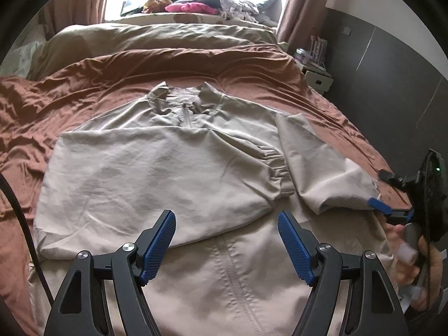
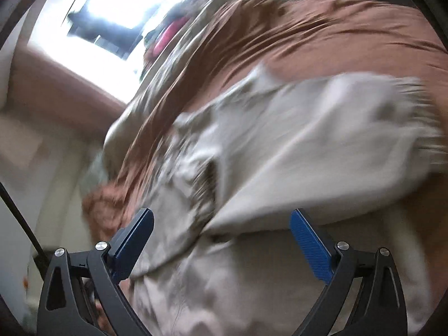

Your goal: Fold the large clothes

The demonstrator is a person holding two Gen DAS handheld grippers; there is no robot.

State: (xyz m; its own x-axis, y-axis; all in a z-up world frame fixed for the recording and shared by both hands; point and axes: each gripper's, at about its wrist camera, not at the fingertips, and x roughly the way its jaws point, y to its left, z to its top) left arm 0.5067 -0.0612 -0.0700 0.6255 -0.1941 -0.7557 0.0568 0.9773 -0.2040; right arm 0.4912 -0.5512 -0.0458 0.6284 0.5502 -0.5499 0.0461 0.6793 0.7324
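My pale beige zip-front jacket lies face up on the rust-brown bedsheet, one sleeve folded across its chest. Both my left tongs and right tongs gape empty. I'd pinch the loose sleeve's cuff next and lay it flat across. No readable writing anywhere.

One beige jacket, one brown bedsheet, two curtains, two claws.
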